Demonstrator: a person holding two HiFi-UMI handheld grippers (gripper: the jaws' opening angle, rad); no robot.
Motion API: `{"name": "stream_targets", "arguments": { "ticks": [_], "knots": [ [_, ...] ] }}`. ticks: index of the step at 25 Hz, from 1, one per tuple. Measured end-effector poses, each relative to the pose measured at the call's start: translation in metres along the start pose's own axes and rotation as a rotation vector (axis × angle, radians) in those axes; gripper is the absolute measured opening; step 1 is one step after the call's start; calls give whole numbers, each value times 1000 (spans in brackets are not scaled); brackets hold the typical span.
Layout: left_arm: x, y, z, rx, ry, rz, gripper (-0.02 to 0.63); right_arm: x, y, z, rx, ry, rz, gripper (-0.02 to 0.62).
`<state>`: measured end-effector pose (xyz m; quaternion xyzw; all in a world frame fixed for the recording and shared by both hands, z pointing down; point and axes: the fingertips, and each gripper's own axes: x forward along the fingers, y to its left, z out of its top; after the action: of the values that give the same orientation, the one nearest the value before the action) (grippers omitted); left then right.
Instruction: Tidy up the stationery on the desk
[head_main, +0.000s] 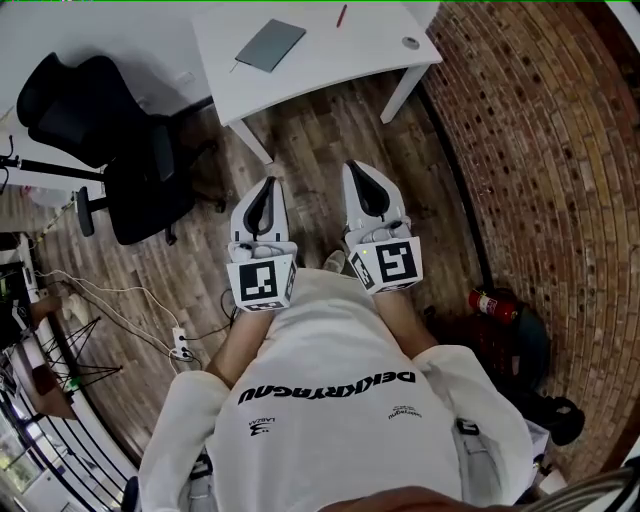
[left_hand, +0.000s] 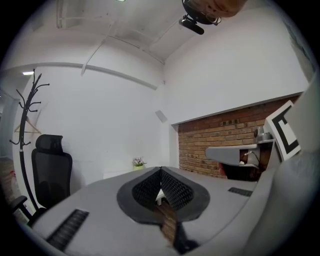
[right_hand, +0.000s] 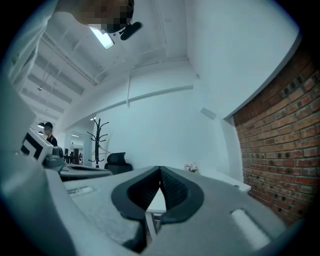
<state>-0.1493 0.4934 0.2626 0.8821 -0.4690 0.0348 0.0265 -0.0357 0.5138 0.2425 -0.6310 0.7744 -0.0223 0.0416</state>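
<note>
Wood-plank floor fills most of the head view, seen steeply from above, with a curved red brick wall along the right side. A white desk stands at the top of that view, well apart from the person. A black office chair sits to the left of the desk. The person, in a white shirt, stands in the lower middle and holds both tools close to the chest, pointing toward the desk.

The left gripper has its jaws closed together at the tips, with nothing between them; its own view shows the ribbed pads meeting in front of a white room. The right gripper is just beside it, and its own view shows its jaws likewise closed and empty.

The stationery lies on the desk: a grey notebook tilted near the middle, a red pen at the far edge, and a small round grey object, too small to identify, near the right corner.

A red fire extinguisher rests by the brick wall.
</note>
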Motion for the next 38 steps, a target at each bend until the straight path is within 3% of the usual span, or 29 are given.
{"name": "stream_targets", "arguments": {
  "ticks": [10,19,26,38],
  "knots": [
    [48,-1,-21,-28,38,-29,-2,27,-29,-21,-2,48,-16,2],
    [172,23,-28,-76,33,-81,-2,125,-91,-29,-49,78,-46,2],
    [285,79,-12,-80,39,-80,-2,246,-129,-34,-31,103,-49,2],
    [411,197,-3,-89,82,-30,-2,412,-150,-38,-8,156,-41,2]
  ]
}}
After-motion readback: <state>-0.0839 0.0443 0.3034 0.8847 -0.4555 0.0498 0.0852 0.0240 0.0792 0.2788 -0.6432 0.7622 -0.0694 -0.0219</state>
